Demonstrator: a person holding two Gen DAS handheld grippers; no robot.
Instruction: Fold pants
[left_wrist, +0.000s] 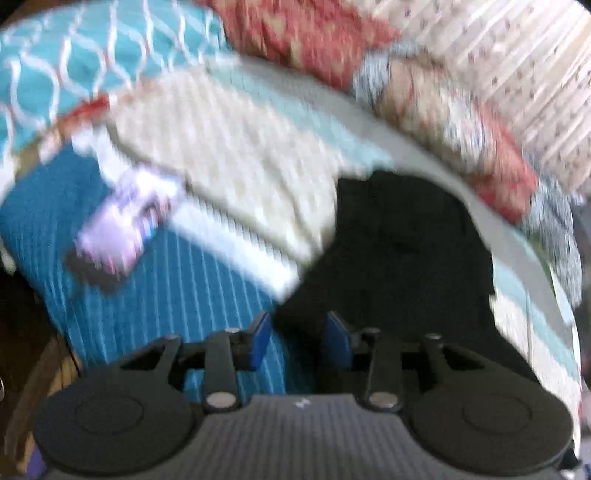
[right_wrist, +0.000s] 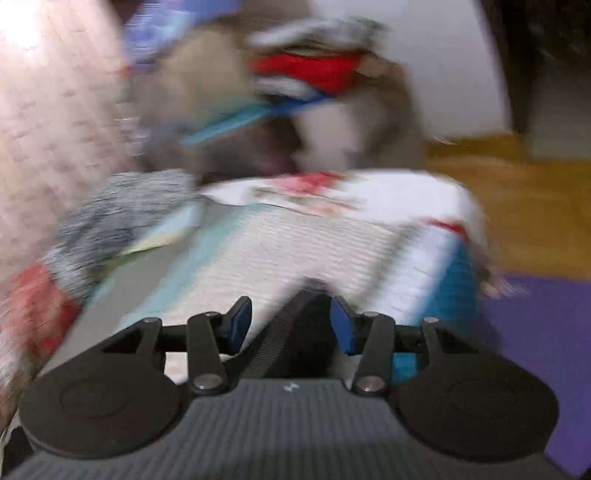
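The black pants (left_wrist: 399, 240) lie on a striped bedspread (left_wrist: 236, 155), filling the middle right of the blurred left wrist view. My left gripper (left_wrist: 301, 334) hovers over their near left edge. Its blue pads (left_wrist: 263, 341) stand apart with nothing pressed between them. In the right wrist view a black piece of the pants with a ribbed band (right_wrist: 291, 325) lies between the blue pads (right_wrist: 341, 326) of my right gripper (right_wrist: 291, 319). A strip of bedspread shows beside the left pad, so the jaws are apart and not clamped.
A pale purple object (left_wrist: 118, 229) lies on the blue part of the bedspread. A teal patterned pillow (left_wrist: 92, 55) and red floral bedding (left_wrist: 306, 33) lie behind. A heap of clothes (right_wrist: 288, 74), wooden floor (right_wrist: 517, 206) and a purple mat (right_wrist: 535, 350) lie beyond the bed (right_wrist: 332, 236).
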